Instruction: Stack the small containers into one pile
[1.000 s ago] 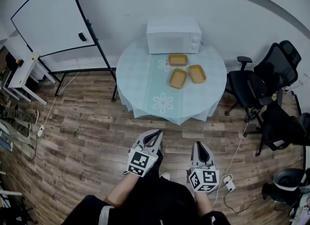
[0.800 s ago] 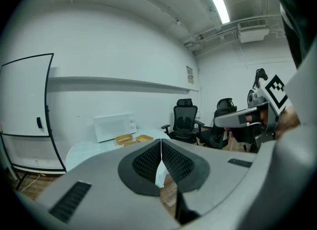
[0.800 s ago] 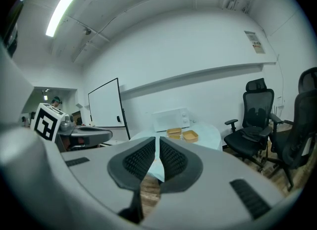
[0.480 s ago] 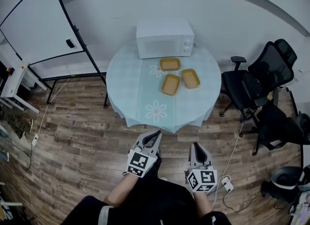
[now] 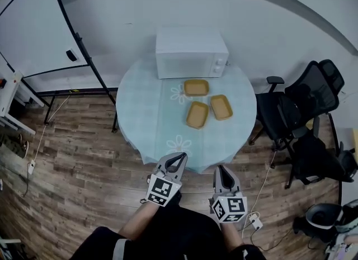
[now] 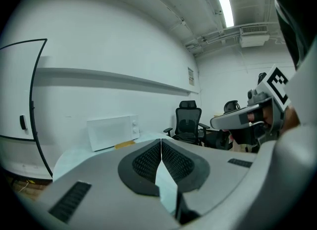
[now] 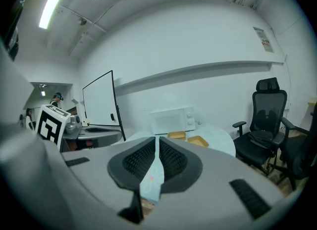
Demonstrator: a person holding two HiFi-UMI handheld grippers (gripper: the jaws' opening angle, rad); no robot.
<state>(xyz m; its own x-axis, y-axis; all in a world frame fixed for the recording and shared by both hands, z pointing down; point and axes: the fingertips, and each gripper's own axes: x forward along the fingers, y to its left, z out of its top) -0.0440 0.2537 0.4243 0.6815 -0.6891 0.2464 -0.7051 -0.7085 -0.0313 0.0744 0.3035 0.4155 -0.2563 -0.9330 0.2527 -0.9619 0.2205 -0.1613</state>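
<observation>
**Small containers**, three: plain tan-yellow. 
**Table**: pale blue-green cloth printed with white flowers. 
**Microwave**: white. 
**Floor**: grey-brown wood planks. 
**Chairs**: black. 
**Whiteboard**: white in a black frame. 
**My left gripper** and **my right gripper**: grey shells, black dimpled pads, and cubes carrying black-and-white square markers. 
**My sleeve**: black with a white band.
</observation>
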